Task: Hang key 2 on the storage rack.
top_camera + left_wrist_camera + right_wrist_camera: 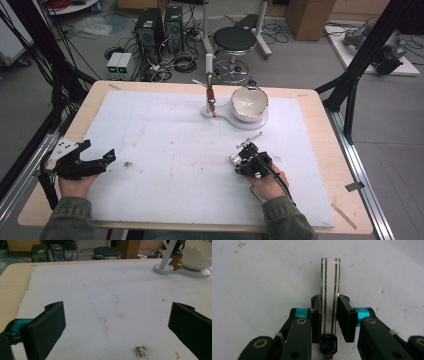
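Jaws of the right gripper (329,315) are pressed against both flat sides of a cream-white bangle with thin dark stripes and a black square clasp (330,285), holding it on edge so its narrow band runs straight away from the camera above the white foam mat (262,277). In the high view this gripper (248,156) sits at the near right of the mat, the person's hand behind it, and a slim pale part of the bangle (250,139) sticks out beyond it toward the far side. The left gripper (102,159) rests at the near left edge of the mat with its jaws spread wide and nothing between them; its own view shows only bare, stained foam in the gap. At the far middle of the mat stands a white jewellery stand (209,95) with a small brown pendant (176,261) hanging from it, joined to a white bowl-shaped dish (249,104). No brand, label or writing is readable on any of these
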`<state>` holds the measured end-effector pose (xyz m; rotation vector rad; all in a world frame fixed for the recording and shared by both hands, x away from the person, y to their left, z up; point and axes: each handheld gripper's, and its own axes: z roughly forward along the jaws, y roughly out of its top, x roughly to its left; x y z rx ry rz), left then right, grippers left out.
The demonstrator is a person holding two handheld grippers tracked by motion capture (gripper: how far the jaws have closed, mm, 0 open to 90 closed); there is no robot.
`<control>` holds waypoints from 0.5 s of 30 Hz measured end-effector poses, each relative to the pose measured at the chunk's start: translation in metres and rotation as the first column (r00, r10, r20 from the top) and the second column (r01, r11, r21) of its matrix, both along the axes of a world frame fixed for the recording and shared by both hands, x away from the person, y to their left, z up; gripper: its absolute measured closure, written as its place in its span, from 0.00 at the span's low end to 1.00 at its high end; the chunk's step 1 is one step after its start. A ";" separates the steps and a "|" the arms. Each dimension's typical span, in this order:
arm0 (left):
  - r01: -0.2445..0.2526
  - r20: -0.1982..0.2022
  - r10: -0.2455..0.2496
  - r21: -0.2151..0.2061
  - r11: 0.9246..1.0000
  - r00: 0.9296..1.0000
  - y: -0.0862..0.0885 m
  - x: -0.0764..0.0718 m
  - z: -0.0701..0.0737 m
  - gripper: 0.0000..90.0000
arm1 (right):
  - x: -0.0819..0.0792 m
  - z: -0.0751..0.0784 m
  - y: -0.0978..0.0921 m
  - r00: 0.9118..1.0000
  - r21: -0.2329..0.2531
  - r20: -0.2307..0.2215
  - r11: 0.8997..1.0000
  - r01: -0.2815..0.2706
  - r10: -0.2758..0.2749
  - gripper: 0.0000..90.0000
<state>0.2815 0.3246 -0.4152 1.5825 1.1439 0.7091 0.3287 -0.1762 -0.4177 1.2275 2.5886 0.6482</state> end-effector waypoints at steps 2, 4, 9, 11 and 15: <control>0.000 0.000 0.000 0.000 1.000 1.000 0.000 0.000 0.000 0.02 | 0.000 0.000 0.000 1.000 0.003 -0.002 1.000 0.002 -0.002 0.82; 0.000 0.000 0.000 0.000 1.000 1.000 0.000 0.000 0.000 0.02 | 0.000 0.000 -0.001 1.000 0.006 -0.001 1.000 0.001 -0.001 0.82; 0.000 0.001 0.000 0.000 1.000 1.000 0.000 0.000 0.000 0.02 | 0.000 0.001 -0.003 1.000 0.022 -0.007 1.000 -0.003 0.003 0.83; 0.001 0.000 -0.001 -0.001 1.000 1.000 0.000 0.000 0.000 0.02 | -0.001 0.003 -0.004 1.000 0.033 -0.009 0.999 0.002 -0.002 0.83; 0.000 0.000 0.000 -0.001 1.000 1.000 0.000 0.000 0.000 0.02 | -0.002 0.006 -0.006 1.000 0.060 0.008 0.998 0.008 -0.008 0.83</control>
